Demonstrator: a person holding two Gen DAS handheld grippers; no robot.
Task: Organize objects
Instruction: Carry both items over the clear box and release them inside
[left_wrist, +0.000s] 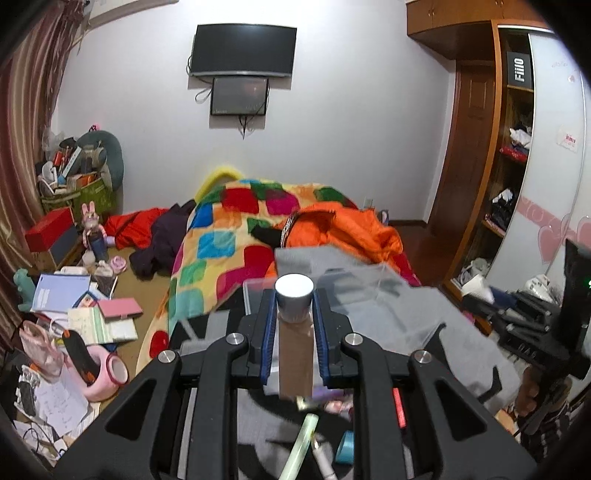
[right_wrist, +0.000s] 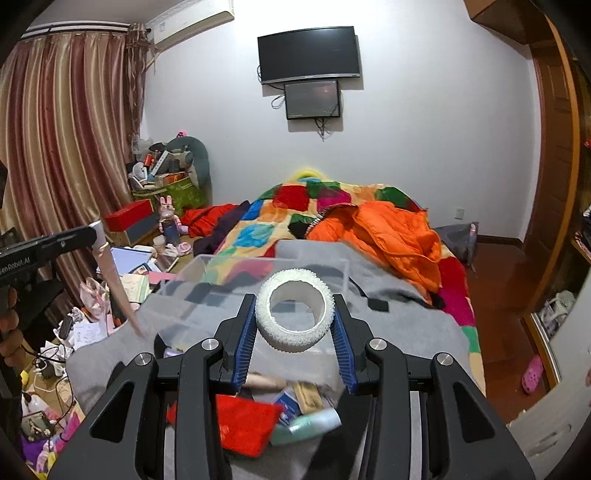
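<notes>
Now, the left wrist view: the left gripper (left_wrist: 295, 332) has its blue pads clamped tight on a slim tan bottle (left_wrist: 295, 354) with a silver cap (left_wrist: 294, 291), held upright above a grey cloth (left_wrist: 399, 314) spread on the bed. A clear plastic box (left_wrist: 354, 288) sits just beyond the cap, its walls hard to trace through blur. Below the jaws lie a pale green tube (left_wrist: 301, 443) and a blue tape roll (left_wrist: 345, 446), partly hidden by the gripper frame. At the right edge, the right gripper's body (left_wrist: 569, 310) is cut off, so its jaws go unseen here.

Over to the right wrist view: the right gripper (right_wrist: 295, 321) is partly closed, pinching a white textured ring (right_wrist: 295, 314), a roll of tape by the look of it, over the clear box (right_wrist: 258, 273). This view alone shows the bottle side-on at far left (right_wrist: 110, 273), slanting down from the left gripper (right_wrist: 94, 232), and a hand (right_wrist: 9, 325) on that handle. Under the jaws sit a red pouch (right_wrist: 243, 421) and a mint tube (right_wrist: 314, 424). A patchwork blanket (right_wrist: 303, 206) and an orange jacket (right_wrist: 391, 236) crowd the bed behind.
</notes>
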